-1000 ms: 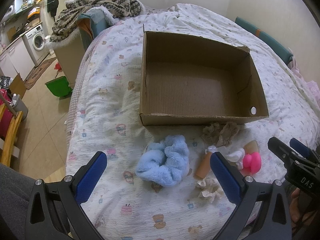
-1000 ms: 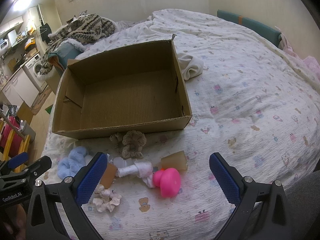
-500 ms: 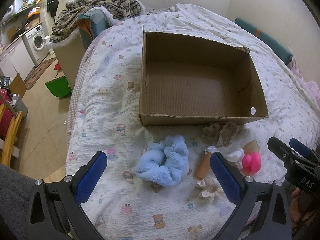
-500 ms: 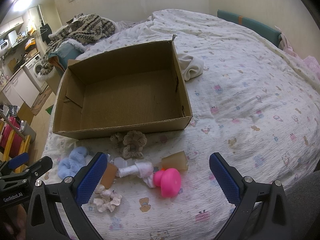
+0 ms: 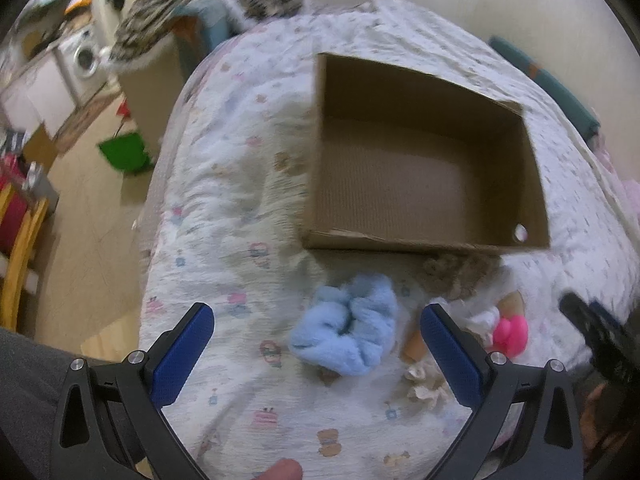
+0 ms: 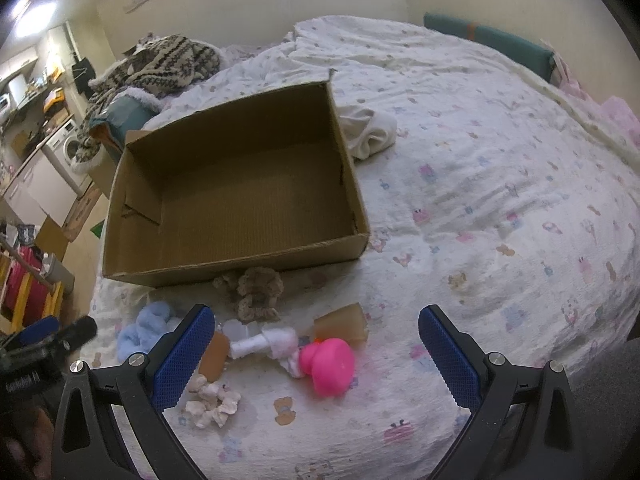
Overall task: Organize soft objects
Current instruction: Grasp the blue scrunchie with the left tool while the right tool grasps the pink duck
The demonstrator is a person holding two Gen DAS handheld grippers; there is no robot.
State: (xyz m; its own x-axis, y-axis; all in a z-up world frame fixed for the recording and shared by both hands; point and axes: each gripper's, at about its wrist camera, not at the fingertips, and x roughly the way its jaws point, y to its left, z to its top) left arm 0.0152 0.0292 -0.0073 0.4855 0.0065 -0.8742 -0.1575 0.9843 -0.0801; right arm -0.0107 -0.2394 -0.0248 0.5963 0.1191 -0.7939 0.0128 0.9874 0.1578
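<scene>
Shifted leftward, the wide-open, empty left gripper (image 5: pixel 316 344) frames the fluffy light-blue scrunchie (image 5: pixel 346 334) at 6 o'clock of the empty brown cardboard box (image 5: pixel 416 240); right gripper (image 6: pixel 316 344) likewise open and empty; nothing packed yet.

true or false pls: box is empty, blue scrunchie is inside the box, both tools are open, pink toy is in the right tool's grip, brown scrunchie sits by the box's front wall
1. The cardboard box is empty: true.
2. The blue scrunchie is in the box: false, it lies on the bed in front of it.
3. The left tool and right tool are open: true.
4. The right tool grips the pink toy: false, it lies untouched on the bed.
5. The brown scrunchie is beside the box's front wall: true.
</scene>
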